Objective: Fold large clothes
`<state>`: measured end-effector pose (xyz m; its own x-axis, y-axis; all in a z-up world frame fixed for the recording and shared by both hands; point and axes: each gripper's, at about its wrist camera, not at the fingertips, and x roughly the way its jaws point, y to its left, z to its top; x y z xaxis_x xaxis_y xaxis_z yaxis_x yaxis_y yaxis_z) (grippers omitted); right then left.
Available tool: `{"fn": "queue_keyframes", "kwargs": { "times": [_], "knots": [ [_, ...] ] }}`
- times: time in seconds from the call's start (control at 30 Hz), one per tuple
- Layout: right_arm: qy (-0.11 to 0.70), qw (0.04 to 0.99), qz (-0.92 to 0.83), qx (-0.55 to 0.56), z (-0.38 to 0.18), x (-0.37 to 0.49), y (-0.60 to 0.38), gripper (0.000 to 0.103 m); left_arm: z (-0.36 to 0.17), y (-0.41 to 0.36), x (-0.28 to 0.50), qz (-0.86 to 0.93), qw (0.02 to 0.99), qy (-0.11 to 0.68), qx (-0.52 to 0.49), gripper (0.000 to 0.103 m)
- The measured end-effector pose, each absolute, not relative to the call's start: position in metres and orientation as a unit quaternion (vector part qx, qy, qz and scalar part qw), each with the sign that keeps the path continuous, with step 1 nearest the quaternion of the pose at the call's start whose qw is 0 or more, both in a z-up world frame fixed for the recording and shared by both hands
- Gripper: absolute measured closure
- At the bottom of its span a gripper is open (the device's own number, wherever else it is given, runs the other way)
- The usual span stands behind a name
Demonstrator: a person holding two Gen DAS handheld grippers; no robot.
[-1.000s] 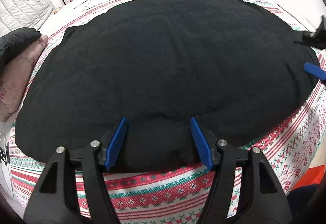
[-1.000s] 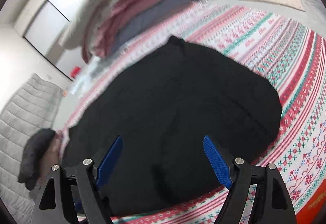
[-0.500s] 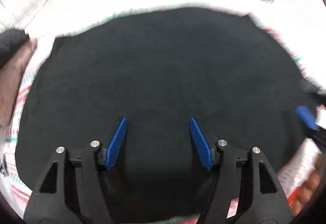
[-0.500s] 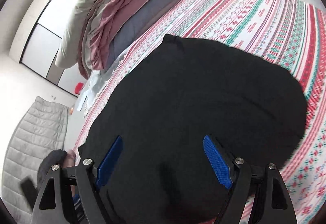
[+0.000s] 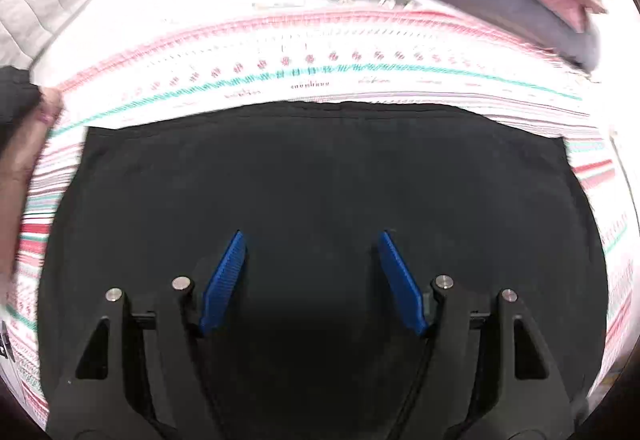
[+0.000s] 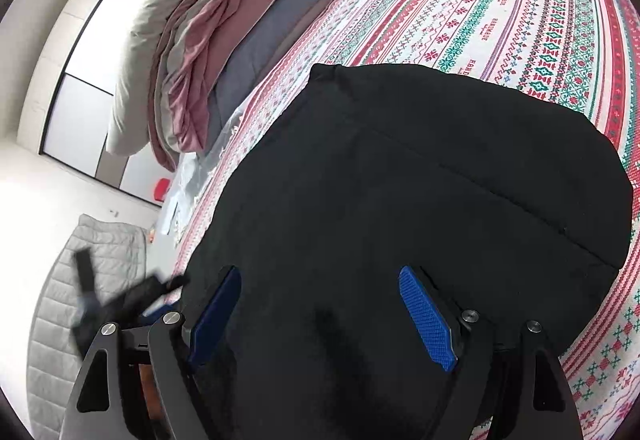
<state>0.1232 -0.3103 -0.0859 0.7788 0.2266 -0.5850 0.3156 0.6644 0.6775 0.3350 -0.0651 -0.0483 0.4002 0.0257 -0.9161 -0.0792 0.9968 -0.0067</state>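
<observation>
While both tools hang over the black garment (image 5: pixel 320 180), nothing is being held. The left gripper (image 5: pixel 312 272) has its blue pads wide apart with only dark cloth showing between them, and the right gripper (image 6: pixel 320 304) is spread wide too, right above the near part of the same cloth. I cannot tell if the tips touch the fabric.

The black garment lies mostly flat on the bed, on top of the striped blanket (image 6: pixel 520 20) with red and green patterns. A seam line runs across the garment, a bit past the right gripper. Beyond the garment's far edge is bare blanket, and past that sits a pile of bedding (image 6: pixel 224 40), pink, grey and cream. Off the bed to the left of the garment, a grey quilted thing (image 6: pixel 60 300) lies on the floor.

What could go wrong: the cloth is thick and soft, so a gripper might pinch only the top layer, and the fold would come out crooked. If the two sides lift unevenly, the garment could bunch up or drag the blanket along.
</observation>
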Motion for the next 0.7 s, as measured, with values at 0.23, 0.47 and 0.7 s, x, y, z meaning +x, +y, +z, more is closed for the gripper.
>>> {"fn": "queue_keyframes", "kwargs": {
  "times": [0.23, 0.47, 0.7],
  "knots": [
    [0.335, 0.855, -0.029, 0.395, -0.086, 0.123, -0.309, 0.020, -0.083, -0.070, 0.349, 0.065, 0.840, 0.539, -0.013, 0.032],
    [0.311, 0.859, -0.032, 0.405, -0.081, 0.112, -0.319, 0.020, -0.026, -0.038, 0.304, 0.040, 0.855, 0.513, -0.063, 0.032],
    [0.262, 0.864, -0.074, 0.424, -0.071, 0.082, -0.349, 0.020, -0.014, -0.033, 0.174, -0.009, 0.853, 0.518, -0.062, 0.032]
  ]
}}
